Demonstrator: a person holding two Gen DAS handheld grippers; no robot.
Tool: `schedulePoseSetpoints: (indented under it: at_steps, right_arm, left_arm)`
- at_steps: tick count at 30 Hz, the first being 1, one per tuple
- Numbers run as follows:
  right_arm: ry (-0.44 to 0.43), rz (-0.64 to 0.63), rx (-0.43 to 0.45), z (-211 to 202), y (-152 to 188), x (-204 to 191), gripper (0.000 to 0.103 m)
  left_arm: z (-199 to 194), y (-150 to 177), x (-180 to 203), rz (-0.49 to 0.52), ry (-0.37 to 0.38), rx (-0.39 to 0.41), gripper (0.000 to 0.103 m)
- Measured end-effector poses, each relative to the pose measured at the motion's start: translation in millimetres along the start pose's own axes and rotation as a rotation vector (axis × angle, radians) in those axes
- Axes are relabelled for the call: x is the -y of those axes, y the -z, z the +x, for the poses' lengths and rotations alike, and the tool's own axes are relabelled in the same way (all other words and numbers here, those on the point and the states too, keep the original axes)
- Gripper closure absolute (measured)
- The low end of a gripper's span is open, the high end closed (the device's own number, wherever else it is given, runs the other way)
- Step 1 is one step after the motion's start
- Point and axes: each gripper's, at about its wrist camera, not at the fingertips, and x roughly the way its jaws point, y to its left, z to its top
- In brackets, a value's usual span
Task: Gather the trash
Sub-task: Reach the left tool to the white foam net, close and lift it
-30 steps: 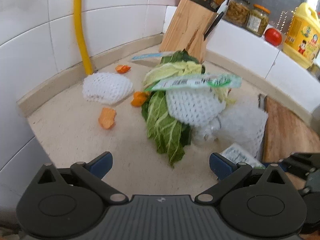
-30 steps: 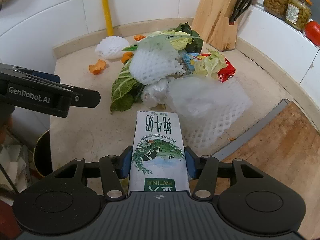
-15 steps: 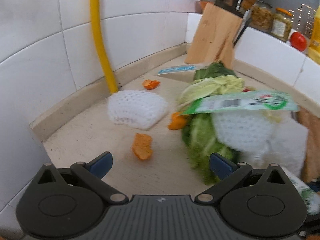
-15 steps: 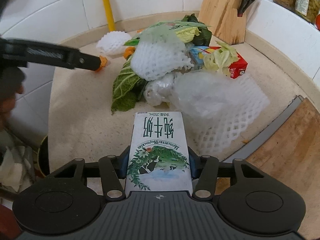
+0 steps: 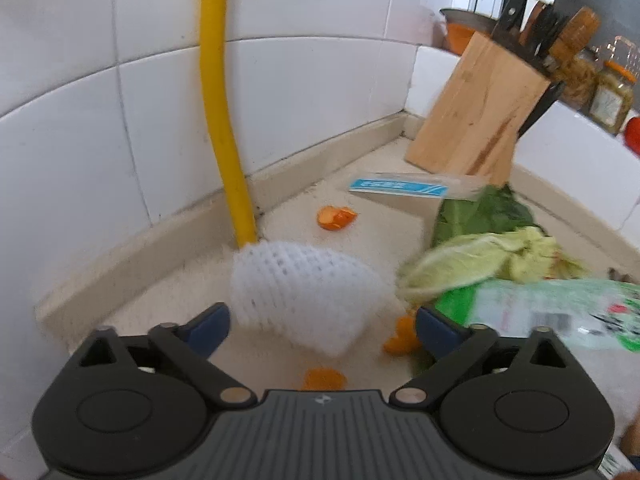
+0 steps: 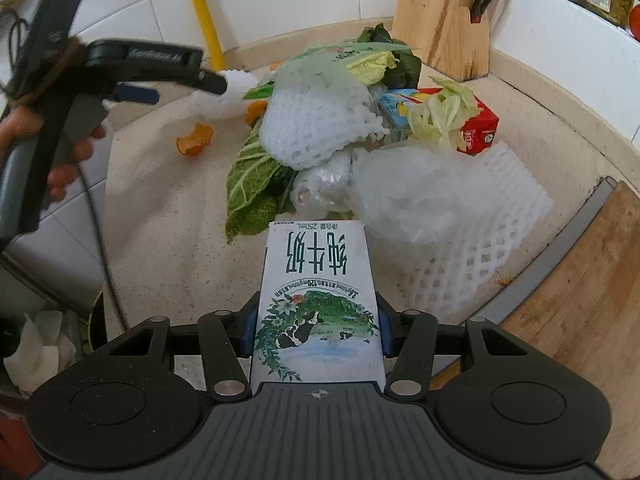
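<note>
Milk carton (image 6: 318,312) — white, green-printed — clamped in right hand-held gripper (image 6: 318,330); left (image 5: 322,326) spread.

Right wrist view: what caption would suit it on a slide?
Right gripper clamps a milk carton while the left gripper reaches toward a white foam net.

Green wrapper (image 5: 560,312) motion-blurred, unreadable

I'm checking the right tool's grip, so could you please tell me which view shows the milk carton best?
The right wrist view: the milk carton fills the centre, clamped between the right tool's pads, print readable. The left wrist view shows nothing of it that I can make out.
</note>
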Motion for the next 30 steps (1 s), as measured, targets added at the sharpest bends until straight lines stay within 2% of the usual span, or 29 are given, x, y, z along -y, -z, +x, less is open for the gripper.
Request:
schedulePoseSetpoints:
  at_steps: [2, 4, 6, 14, 16, 19, 20, 21, 27, 30]
  right_arm:
    - [0.002, -0.003, -0.007, 1.0, -0.2, -1.0, 0.041]
    - [0.002, 0.004, -0.018, 3.0, -0.1, -1.5, 0.039]
    - [0.0, 0.016, -0.025, 4.9, 1.0, -1.7, 0.038]
    - [0.014, 0.014, -0.032, 8.9, 2.9, -5.1, 0.035]
    - [0.021, 0.004, -0.031, 9.6, 4.0, -8.1, 0.032]
    - [0.031, 0.002, -0.019, 9.2, 6.4, -10.7, 0.033]
    - [0.043, -0.003, -0.013, 8.8, 7.0, -11.9, 0.04]
    - [0.053, -0.009, -0.008, 7.6, 6.9, -12.3, 0.04]
    - [-0.015, 0.044, -0.004, -0.9, 7.2, -6.9, 0.042]
    - [-0.022, 0.06, 0.006, -5.8, 8.2, -5.3, 0.042]
  left_arm:
    - [12.2, -2.8, -1.8, -0.003, -0.005, -0.028, 0.026]
    - [25.1, -4.0, -6.3, -0.021, -0.011, -0.062, 0.044]
    - [33.8, -4.3, -9.7, -0.037, -0.011, -0.082, 0.055]
    - [40.4, -6.2, -13.9, -0.08, 0.041, -0.084, 0.076]
    - [38.2, -5.6, -18.1, -0.11, 0.062, -0.082, 0.09]
    - [33.3, -5.1, -20.2, -0.112, 0.062, -0.089, 0.094]
    - [31.3, -4.8, -20.0, -0.11, 0.059, -0.093, 0.095]
    - [27.8, -3.9, -20.0, -0.108, 0.062, -0.096, 0.096]
    - [-0.1, 3.3, -19.4, -0.088, 0.088, -0.086, 0.096]
    - [-15.6, 9.1, -15.2, -0.068, 0.111, -0.091, 0.096]
